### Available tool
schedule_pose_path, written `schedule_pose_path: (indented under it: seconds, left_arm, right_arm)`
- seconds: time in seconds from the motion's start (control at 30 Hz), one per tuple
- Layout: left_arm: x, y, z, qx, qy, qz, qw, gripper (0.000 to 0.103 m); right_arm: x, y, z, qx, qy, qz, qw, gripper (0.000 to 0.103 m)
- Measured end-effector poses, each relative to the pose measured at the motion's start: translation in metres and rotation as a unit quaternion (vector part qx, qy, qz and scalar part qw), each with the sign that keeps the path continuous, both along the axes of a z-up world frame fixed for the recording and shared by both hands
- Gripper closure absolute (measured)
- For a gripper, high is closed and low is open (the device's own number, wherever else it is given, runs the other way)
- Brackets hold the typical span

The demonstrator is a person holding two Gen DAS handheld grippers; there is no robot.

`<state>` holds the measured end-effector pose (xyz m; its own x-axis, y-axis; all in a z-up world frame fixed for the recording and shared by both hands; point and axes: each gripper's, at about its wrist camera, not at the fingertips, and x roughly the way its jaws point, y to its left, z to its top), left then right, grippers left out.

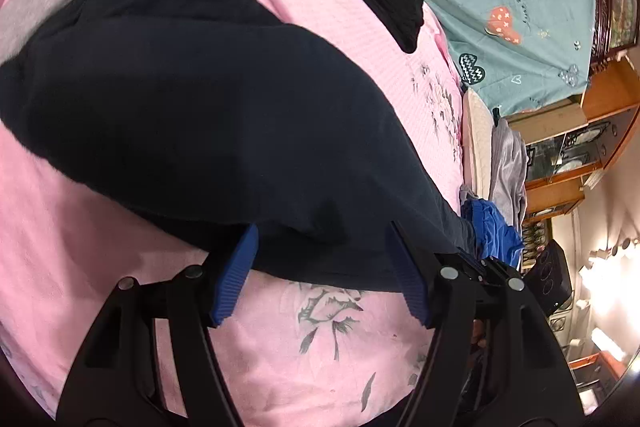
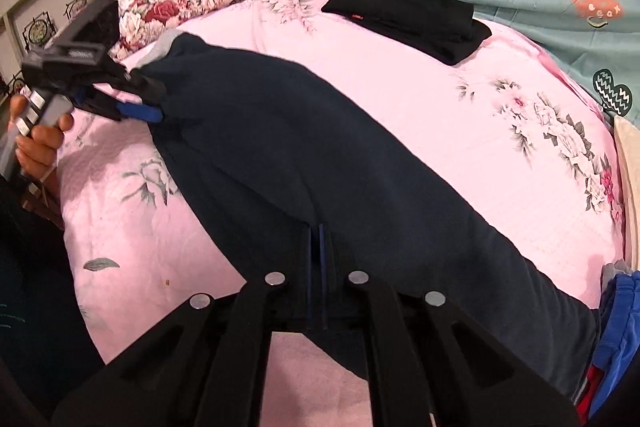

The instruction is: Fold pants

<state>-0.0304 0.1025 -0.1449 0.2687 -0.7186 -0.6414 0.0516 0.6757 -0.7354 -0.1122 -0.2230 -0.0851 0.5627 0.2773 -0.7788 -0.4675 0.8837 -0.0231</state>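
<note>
Pants (image 2: 320, 163), navy, spread across pink bedspread (image 2: 440, 115); right gripper (image 2: 320, 227) clenched on near edge, left gripper (image 1: 320, 259) released at waistband: clamp there before lifting both evenly

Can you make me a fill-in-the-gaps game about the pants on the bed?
1. The long navy fabric pants lie on a floral bedspread coloured ____.
2. The right gripper is ____ on the navy pants.
3. The left gripper has its blue pads standing ____.
4. The folded garment farther back is coloured ____.

Missing words: pink; shut; open; black
</note>
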Motion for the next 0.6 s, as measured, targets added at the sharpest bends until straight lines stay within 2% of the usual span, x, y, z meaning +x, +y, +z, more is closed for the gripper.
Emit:
schedule_pose_path:
  seconds: [0.1, 0.2, 0.27, 0.3, 0.33, 0.4, 0.5, 0.6]
  left_arm:
    - [0.001, -0.001, 0.001, -0.003, 0.001, 0.006, 1.0, 0.035]
    - [0.007, -0.001, -0.002, -0.002, 0.008, 0.025, 0.9996, 0.035]
    - [0.009, 0.001, -0.006, -0.01, 0.018, 0.043, 0.9989, 0.039]
    - [0.01, 0.002, -0.006, -0.008, 0.017, 0.053, 0.9984, 0.047]
    - [0.011, 0.001, -0.006, -0.003, 0.018, 0.059, 0.9981, 0.067]
    - [0.011, 0.002, -0.008, 0.001, 0.025, 0.057, 0.9981, 0.09]
    - [0.006, 0.01, -0.001, 0.008, 0.023, 0.067, 0.9975, 0.095]
    - [-0.001, 0.016, 0.021, 0.009, -0.006, 0.066, 0.9978, 0.095]
  right_arm:
    - [0.001, -0.006, 0.007, 0.02, 0.0, -0.004, 1.0, 0.1]
    - [0.002, -0.004, 0.007, 0.015, -0.001, -0.004, 1.0, 0.1]
    - [0.001, -0.003, 0.006, 0.009, -0.003, -0.002, 1.0, 0.1]
    - [0.0, -0.003, 0.006, 0.009, -0.003, -0.002, 1.0, 0.1]
    - [-0.001, -0.003, 0.005, 0.011, 0.0, -0.003, 1.0, 0.1]
    - [-0.001, -0.004, 0.003, 0.009, 0.002, -0.005, 1.0, 0.1]
    - [-0.003, -0.003, 0.003, 0.011, 0.005, -0.002, 1.0, 0.1]
    - [-0.008, -0.001, 0.01, 0.017, 0.008, 0.006, 1.0, 0.1]
